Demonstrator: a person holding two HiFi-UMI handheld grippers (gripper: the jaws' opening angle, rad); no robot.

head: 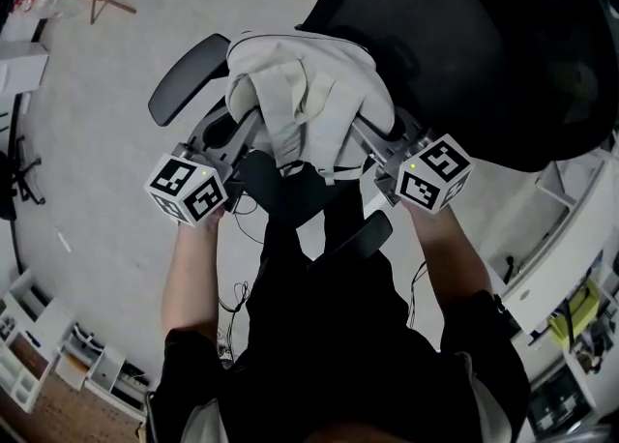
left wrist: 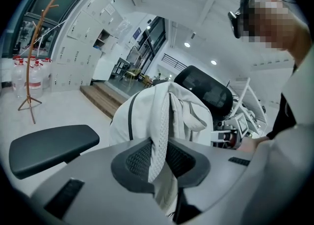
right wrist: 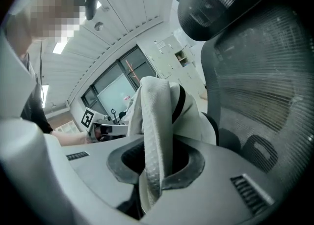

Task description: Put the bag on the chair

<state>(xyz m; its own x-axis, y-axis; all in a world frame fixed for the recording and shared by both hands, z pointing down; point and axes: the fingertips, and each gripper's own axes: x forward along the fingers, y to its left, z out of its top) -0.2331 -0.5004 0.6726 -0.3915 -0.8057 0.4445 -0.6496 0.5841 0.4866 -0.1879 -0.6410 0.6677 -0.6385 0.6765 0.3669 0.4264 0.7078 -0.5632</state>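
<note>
Now the left tongs (left wrist: 158, 162) pinch one white strap (left wrist: 159, 121), and the right tongs (right wrist: 156, 165) pinch the other. The bag (head: 308, 93) hangs between them at the chair (head: 503, 54), before its mesh back. Whether it rests there yet is unclear, and release seems left.

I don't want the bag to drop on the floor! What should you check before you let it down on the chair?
1. Left gripper pinches a strap of the white bag: ok.
2. Right gripper pinches the other strap: ok.
3. Bag is over the chair, between its armrests: ok.
4. Seat is free of other things: cannot tell, the bag hides it.
5. Bag already rests on the seat: cannot tell.
</note>
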